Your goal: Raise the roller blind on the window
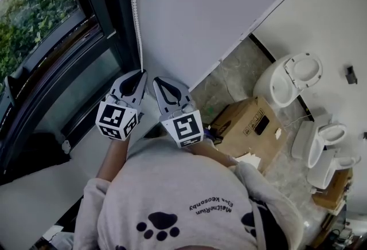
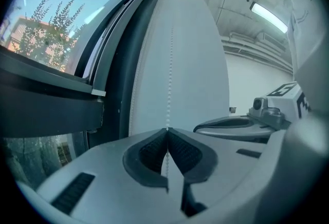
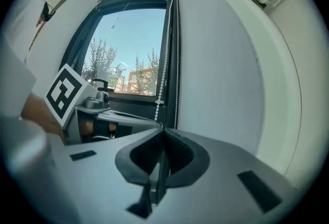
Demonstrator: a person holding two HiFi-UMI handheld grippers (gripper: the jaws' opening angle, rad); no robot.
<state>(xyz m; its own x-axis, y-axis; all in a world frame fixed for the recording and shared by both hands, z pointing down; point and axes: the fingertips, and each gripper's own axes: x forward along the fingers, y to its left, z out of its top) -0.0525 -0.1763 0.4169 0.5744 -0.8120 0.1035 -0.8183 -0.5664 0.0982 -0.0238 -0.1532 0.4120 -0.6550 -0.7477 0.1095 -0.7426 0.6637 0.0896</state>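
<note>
The white beaded cord of the roller blind hangs along the edge where the dark window frame meets the plain white wall. My left gripper is clenched on this cord. My right gripper, just beside it, is closed too; a strand reaches its tips, but I cannot tell whether it is pinched. Bare wall lies open to the right.

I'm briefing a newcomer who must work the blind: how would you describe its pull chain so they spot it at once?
Find the dark-framed window; along its right edge, where frame meets white wall, hangs the bead chain. It is a thin white string of beads running down into the left gripper's shut jaws, unlike the smooth frame and wall beside it.
</note>
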